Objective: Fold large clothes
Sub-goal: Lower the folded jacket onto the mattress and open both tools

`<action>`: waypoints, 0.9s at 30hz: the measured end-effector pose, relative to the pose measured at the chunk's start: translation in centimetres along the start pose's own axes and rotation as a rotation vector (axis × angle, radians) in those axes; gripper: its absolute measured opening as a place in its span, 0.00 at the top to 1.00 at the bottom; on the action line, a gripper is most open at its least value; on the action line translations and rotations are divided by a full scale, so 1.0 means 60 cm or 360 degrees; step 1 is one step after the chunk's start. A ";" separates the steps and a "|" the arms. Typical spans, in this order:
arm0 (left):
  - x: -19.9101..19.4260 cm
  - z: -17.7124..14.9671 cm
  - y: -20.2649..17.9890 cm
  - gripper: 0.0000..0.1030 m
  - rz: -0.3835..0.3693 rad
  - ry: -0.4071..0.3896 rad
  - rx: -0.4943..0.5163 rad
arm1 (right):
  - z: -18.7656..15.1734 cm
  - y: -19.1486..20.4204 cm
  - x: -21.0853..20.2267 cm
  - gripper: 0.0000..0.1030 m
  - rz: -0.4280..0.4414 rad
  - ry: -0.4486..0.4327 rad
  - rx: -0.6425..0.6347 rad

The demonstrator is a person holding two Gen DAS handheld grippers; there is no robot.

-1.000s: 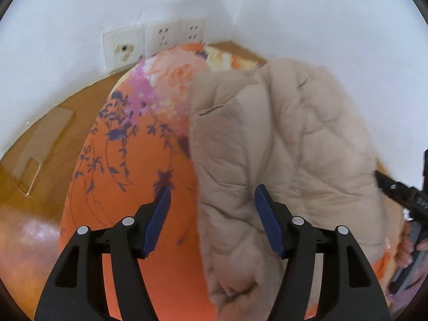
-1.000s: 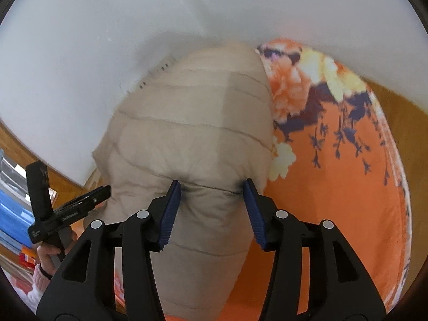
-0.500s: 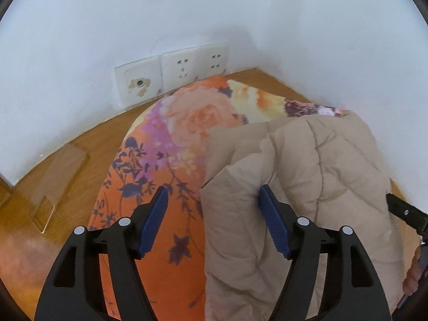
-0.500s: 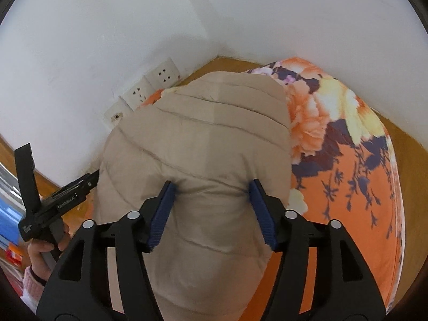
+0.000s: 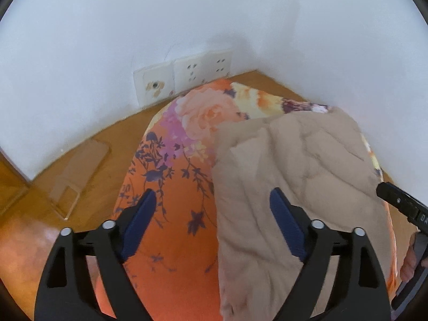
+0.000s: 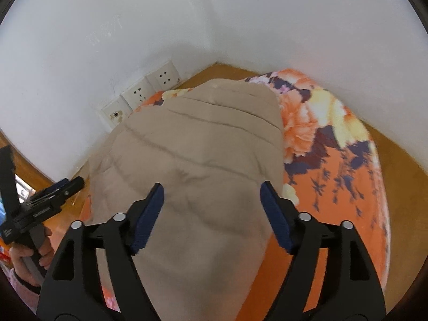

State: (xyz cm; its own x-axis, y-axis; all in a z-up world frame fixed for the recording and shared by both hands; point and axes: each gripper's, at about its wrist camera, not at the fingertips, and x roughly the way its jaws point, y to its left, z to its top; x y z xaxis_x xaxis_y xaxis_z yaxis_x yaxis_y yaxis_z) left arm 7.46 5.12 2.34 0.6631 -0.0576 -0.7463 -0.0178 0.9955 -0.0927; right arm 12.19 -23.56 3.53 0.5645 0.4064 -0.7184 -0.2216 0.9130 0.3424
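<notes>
A: Left gripper (image 5: 211, 224)?
B: Jaws wide and opening; nothing pinched; left pad (image 5: 139, 227) over bare orange cloth (image 5: 176, 240), right pad over the jacket's (image 5: 294, 176) left edge, not pressing on it as far as can be seen.

A: Right gripper (image 6: 211, 216)?
B: Also opening, spread broad; jacket (image 6: 203, 160) lies under and between the pads; pads (image 6: 148, 216) stand off the fabric on both sides; no grip.

A: Jacket itself?
B: Beige, quilted, folded into a bundle; directly ahead of and below the right gripper, running away toward the wall corner; from the left gripper, ahead and to the right, with its near end passing under the right finger; resting on the flowered orange cloth.

A: Around it?
B: Wooden floor (image 5: 80, 165) left of the left gripper; clear flat case (image 5: 77, 176) lying there, ahead-left, well apart from the cloth; sockets (image 5: 187, 77) on the white wall (image 5: 107, 40) straight ahead, beyond the cloth's far end.

A: Each gripper seen from the other?
B: From the left wrist, right gripper (image 5: 401, 206) at the far right edge, beside the jacket, with fingers (image 5: 409, 262) below it; from the right wrist, left gripper (image 6: 40, 203) at the far left, held in a hand (image 6: 29, 254) with a pink sleeve (image 6: 24, 291); whether its tip touches the jacket, cannot tell.
</notes>
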 end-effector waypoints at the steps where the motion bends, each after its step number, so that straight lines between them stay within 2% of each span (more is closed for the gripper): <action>1: -0.017 -0.004 -0.007 0.15 -0.0017 -0.0018 0.0030 | -0.005 0.004 -0.011 0.25 -0.0012 -0.0004 -0.0005; 3: -0.041 -0.012 -0.019 0.06 -0.0046 -0.0033 0.0077 | -0.022 0.016 -0.037 0.18 -0.0039 -0.0015 -0.0011; 7: -0.076 -0.041 -0.046 0.06 -0.0096 -0.0023 0.0191 | -0.054 0.035 -0.077 0.13 -0.0056 -0.0042 0.0002; 9: -0.086 -0.054 -0.055 0.06 -0.0116 -0.0003 0.0221 | -0.073 0.043 -0.091 0.05 -0.0061 -0.0028 0.0018; 13: -0.106 -0.079 -0.063 0.06 -0.0099 0.0009 0.0246 | -0.110 0.060 -0.113 0.04 -0.0057 -0.0021 0.0031; 27: -0.112 -0.154 -0.046 0.06 -0.0060 0.0188 0.0171 | -0.218 0.096 -0.141 0.04 -0.0252 0.0037 0.0130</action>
State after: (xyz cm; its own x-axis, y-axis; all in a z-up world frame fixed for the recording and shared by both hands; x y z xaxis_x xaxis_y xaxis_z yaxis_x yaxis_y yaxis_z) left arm -3.87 2.06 1.49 0.5692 -0.0972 -0.8164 0.0896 0.9944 -0.0559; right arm -4.26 -21.28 3.66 0.5684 0.2594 -0.7808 -0.0658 0.9603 0.2711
